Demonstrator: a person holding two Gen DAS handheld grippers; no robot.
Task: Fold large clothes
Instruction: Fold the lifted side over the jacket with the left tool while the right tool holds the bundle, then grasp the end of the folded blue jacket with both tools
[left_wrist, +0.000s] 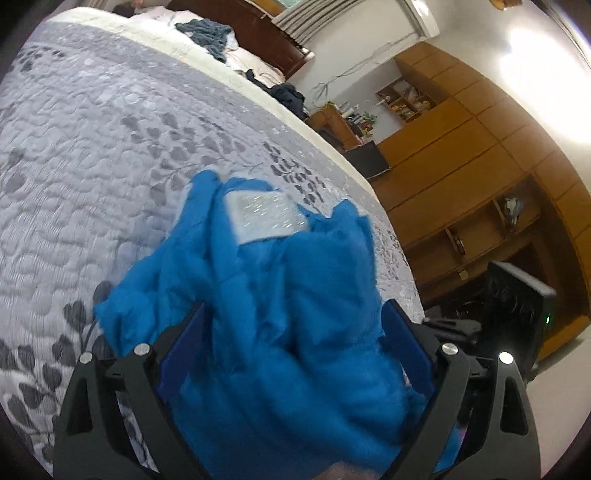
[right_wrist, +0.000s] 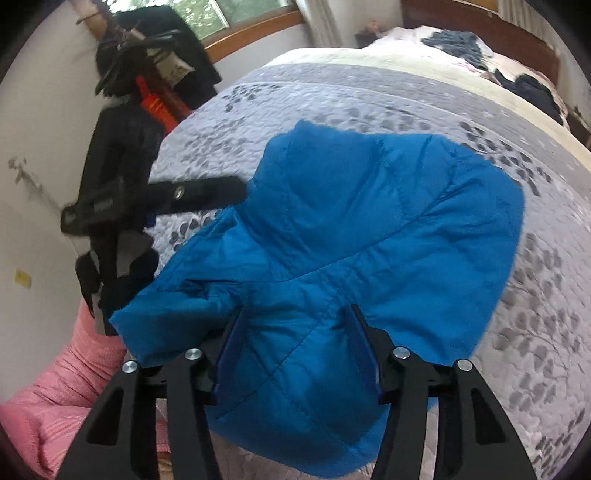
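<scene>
A blue quilted jacket (right_wrist: 362, 221) lies on the grey leaf-patterned bed quilt (right_wrist: 546, 295). My right gripper (right_wrist: 295, 332) is shut on its near edge and holds that part a little above the bed. In the left wrist view the jacket (left_wrist: 295, 295) is bunched up, with a white label (left_wrist: 266, 216) showing. My left gripper (left_wrist: 293, 332) has its jaws wide apart, blurred fabric fills the gap, and its fingertips are hidden. From the right wrist view the left gripper (right_wrist: 236, 190) meets the jacket's far left edge.
A person's pink sleeve (right_wrist: 55, 387) is at the lower left. A rack of dark clothes (right_wrist: 122, 140) stands beside the bed. Dark garments (left_wrist: 207, 33) lie by the pillows. Wooden cabinets (left_wrist: 480, 155) and a black box (left_wrist: 517, 295) stand past the bed's right edge.
</scene>
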